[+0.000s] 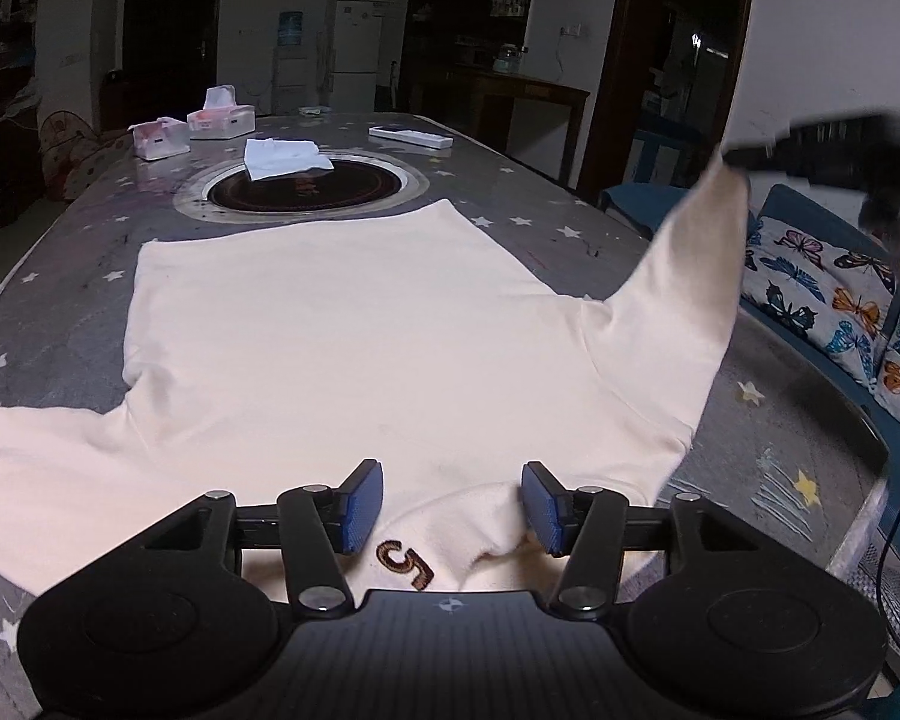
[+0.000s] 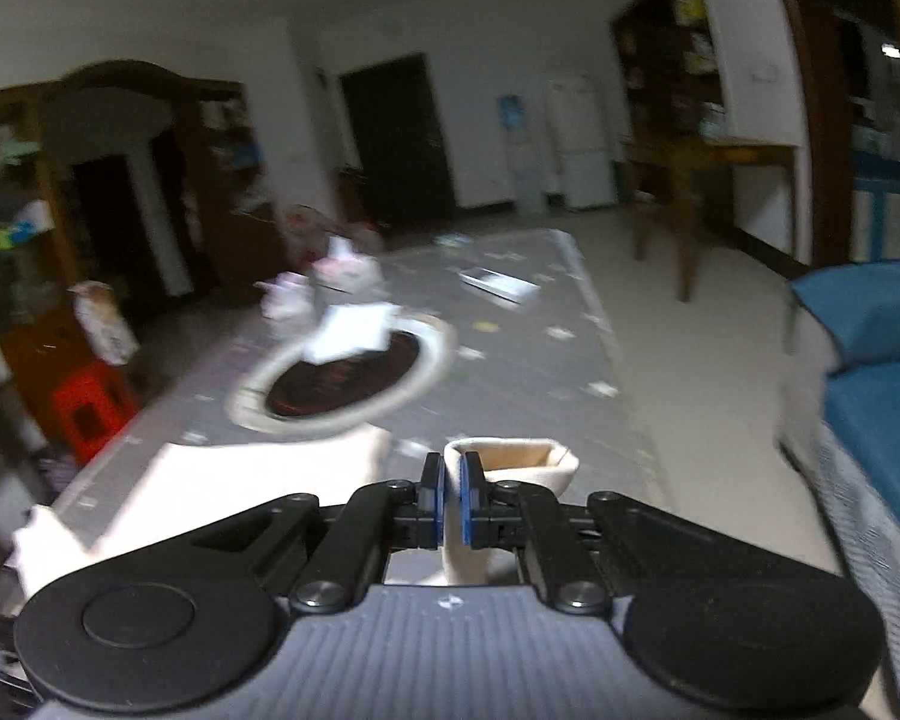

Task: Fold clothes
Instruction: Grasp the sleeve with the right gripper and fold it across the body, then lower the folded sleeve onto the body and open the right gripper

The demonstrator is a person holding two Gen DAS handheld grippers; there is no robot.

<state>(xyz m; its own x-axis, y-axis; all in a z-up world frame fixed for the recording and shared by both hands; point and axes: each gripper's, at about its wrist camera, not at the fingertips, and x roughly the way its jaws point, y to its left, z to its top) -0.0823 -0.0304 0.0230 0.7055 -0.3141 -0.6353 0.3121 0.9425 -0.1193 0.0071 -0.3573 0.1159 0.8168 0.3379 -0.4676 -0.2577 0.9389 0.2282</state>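
Right gripper [image 2: 452, 501] (blurred) pinches the sweater [image 1: 342, 324] cuff, hiding its edge.

blurred: right gripper [image 1: 810, 150] | cut off: sleeve [image 1: 6, 468] at left edge

The left wrist camera sits low and close over the near collar edge of the cream shirt [image 1: 342, 324], looking along the table [image 1: 510, 180] toward the white fridge [image 1: 357, 51] at 12 o'clock. The right wrist camera is higher and faces almost level into the room. Both views share the round black plate [image 2: 342, 381], the white cloth [image 2: 354, 333] on it and the fridge.
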